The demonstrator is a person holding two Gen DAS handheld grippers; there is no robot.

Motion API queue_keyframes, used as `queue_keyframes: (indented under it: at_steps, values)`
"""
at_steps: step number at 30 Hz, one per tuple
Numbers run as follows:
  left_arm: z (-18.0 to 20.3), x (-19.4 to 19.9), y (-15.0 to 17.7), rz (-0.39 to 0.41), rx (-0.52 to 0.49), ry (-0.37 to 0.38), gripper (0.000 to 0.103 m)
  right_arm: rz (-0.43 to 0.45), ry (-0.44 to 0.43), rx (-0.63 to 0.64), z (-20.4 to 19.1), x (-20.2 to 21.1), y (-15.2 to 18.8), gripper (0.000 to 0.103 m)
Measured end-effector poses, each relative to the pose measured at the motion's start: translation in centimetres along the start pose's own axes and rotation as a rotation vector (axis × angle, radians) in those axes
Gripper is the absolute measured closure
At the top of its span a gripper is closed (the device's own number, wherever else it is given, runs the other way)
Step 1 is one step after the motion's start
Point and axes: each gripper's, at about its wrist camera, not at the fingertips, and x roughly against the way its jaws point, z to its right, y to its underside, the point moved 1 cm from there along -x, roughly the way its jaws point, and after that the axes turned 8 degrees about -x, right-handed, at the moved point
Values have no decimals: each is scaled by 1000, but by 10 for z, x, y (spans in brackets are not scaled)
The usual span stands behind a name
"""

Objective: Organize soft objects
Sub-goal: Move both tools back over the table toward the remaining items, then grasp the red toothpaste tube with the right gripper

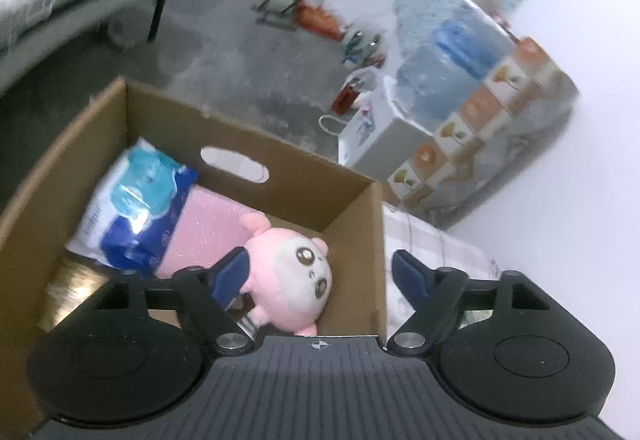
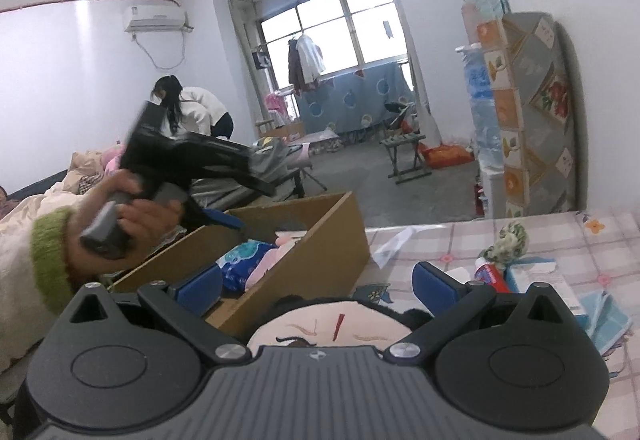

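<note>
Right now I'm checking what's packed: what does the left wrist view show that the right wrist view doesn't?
Only the left wrist view: the pink plush toy lying in the box beneath the open left gripper, touching neither pad.

Only the right wrist view: a plush doll face between the right gripper fingers, and the hand holding the left gripper.

Both: the cardboard box and the blue wipes pack.

The round pink plush toy with big eyes point(image 1: 298, 276) is partly hidden at 6 o'clock by the black gripper body. The plush doll face with black hair point(image 2: 332, 324) shows only its forehead. Far shelves at 1 o'clock are blurred. The brown cardboard box point(image 1: 248, 127) is cut off at 9 o'clock.
</note>
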Motion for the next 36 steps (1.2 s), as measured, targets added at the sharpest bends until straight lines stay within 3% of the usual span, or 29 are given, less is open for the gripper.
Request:
queue_keyframes:
  at_steps: [7, 14, 20, 25, 30, 36]
  values:
    - [41, 58, 29, 47, -205, 39, 4, 0, 70, 5, -6, 28, -8, 26]
    - [99, 71, 47, 23, -381, 122, 0, -12, 201, 23, 10, 57, -33, 26]
    - [156, 31, 51, -110, -471, 167, 0, 11, 309, 22, 39, 69, -74, 26]
    - [186, -32, 59, -217, -510, 139, 1, -40, 333, -30, 71, 49, -69, 26]
    - [199, -88, 65, -295, -521, 66, 10, -166, 343, -49, 97, 5, -37, 27]
    - [206, -124, 71, -349, -531, 25, 38, -286, 358, -60, 124, -39, -12, 31]
